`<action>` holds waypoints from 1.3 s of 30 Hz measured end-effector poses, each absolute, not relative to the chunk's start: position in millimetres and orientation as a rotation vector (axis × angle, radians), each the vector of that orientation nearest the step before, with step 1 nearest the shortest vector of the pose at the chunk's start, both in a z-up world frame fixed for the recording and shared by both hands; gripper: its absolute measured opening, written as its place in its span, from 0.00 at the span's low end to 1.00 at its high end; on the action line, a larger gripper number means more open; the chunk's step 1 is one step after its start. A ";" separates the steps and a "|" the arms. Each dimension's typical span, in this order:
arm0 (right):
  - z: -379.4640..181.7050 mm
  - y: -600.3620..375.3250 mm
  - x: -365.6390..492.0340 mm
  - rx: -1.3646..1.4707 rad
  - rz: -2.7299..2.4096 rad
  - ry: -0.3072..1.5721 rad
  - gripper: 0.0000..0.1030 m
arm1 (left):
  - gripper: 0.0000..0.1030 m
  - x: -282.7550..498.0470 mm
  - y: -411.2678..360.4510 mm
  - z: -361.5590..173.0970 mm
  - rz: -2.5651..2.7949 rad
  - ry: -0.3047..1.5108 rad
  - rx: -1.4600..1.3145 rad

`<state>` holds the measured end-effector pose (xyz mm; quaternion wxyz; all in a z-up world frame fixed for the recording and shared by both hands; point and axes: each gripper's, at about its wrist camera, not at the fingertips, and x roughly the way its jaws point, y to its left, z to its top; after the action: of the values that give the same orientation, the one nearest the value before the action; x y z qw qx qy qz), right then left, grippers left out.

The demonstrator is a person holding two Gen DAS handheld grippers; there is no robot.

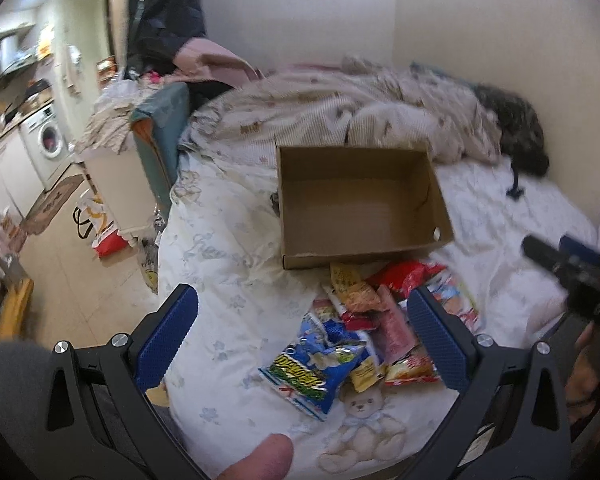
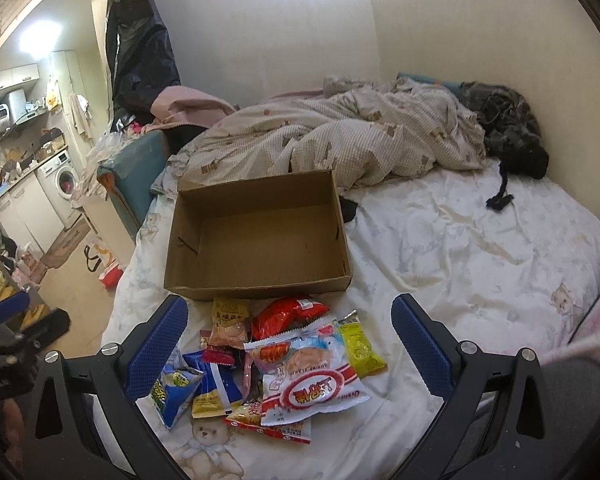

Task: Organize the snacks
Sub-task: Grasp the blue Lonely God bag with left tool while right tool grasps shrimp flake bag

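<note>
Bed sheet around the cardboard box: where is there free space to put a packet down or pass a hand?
Free: the inside of the cardboard box, which holds nothing, and the white sheet to its right, up to the crumpled duvet. Crowded: the strip in front of the box, covered by the snack pile. Both tongs are open and hold nothing.

Cardboard box [image 2: 260,236]: open top, my way in from above unblocked. Snack pile [image 2: 284,364]: just in front of the box's near wall, lying between my right tongs' [image 2: 290,348] spread fingers. Bare sheet [image 2: 460,264]: open room right of box and pile. Rumpled quilt [image 2: 340,140]: crowds the box's far wall.
</note>
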<state>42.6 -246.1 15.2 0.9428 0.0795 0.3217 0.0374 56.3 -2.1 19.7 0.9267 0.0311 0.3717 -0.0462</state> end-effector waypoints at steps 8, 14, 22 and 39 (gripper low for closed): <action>3.2 -255.2 72.0 0.139 0.078 0.732 1.00 | 1.00 125.1 35.4 -43.1 0.009 1.136 -0.071; -23.6 -259.8 86.3 0.183 0.063 0.812 1.00 | 1.00 137.2 39.9 -110.7 0.069 1.342 -0.288; -39.1 -266.3 89.5 0.208 0.046 0.853 1.00 | 0.99 129.7 28.1 -168.2 0.169 1.452 -0.402; -52.3 -275.2 100.5 0.252 0.006 0.885 1.00 | 0.92 123.2 -5.0 -175.3 0.199 1.455 -0.449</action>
<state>100.5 -275.2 -52.3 0.8961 0.1215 0.4269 0.0027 123.2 -5.0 -175.3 0.7196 -0.2029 0.6580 0.0898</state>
